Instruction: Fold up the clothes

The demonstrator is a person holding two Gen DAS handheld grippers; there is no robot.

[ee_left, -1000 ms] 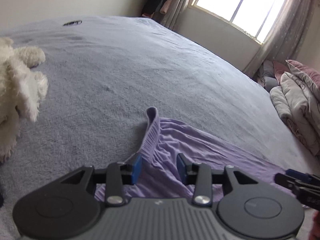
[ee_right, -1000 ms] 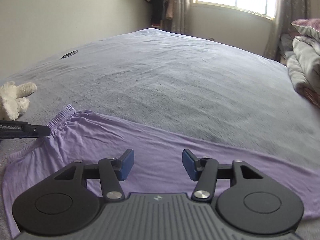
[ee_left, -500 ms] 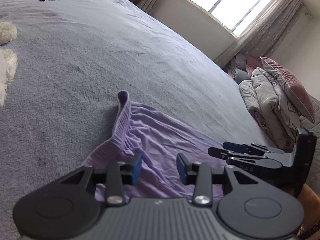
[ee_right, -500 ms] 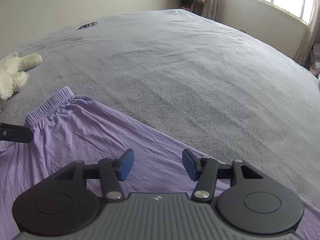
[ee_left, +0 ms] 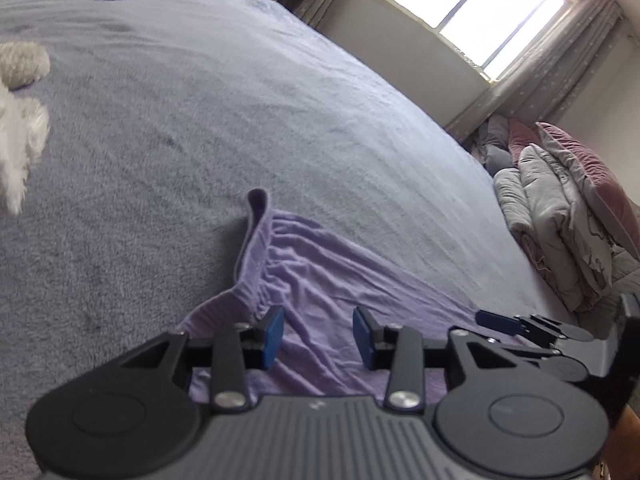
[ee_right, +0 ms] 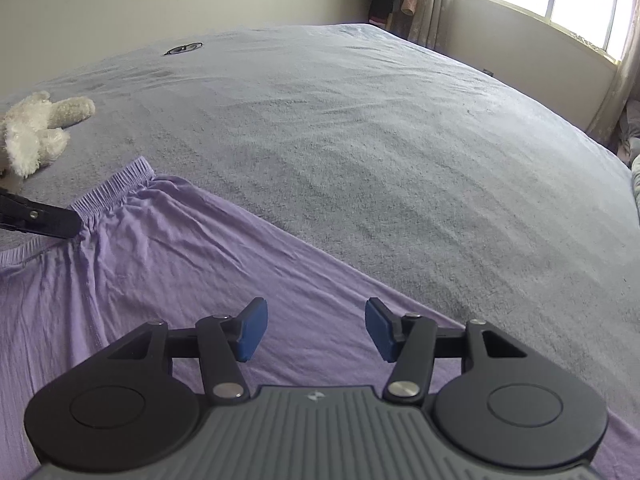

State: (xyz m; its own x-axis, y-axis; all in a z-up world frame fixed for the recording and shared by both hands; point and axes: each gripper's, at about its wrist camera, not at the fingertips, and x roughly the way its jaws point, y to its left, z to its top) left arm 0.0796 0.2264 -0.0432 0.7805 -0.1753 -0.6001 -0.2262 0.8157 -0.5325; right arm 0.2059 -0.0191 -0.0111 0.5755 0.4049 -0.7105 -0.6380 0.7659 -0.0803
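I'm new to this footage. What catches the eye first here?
A lilac garment with a gathered waistband lies spread on the near part of the grey bed cover. A white plush toy sits toward the far left, and folded bedding is piled beside the bed below the window.

Bright daylight comes in through the window [ee_left: 472, 12], which glows so white you cannot see outside. The bed [ee_right: 360, 128] looks curved and bent near the edges. The fluffy white toy [ee_left: 16, 136] looks a bit blurry in the left view.

No text, label, brand or number can be read anywhere here.
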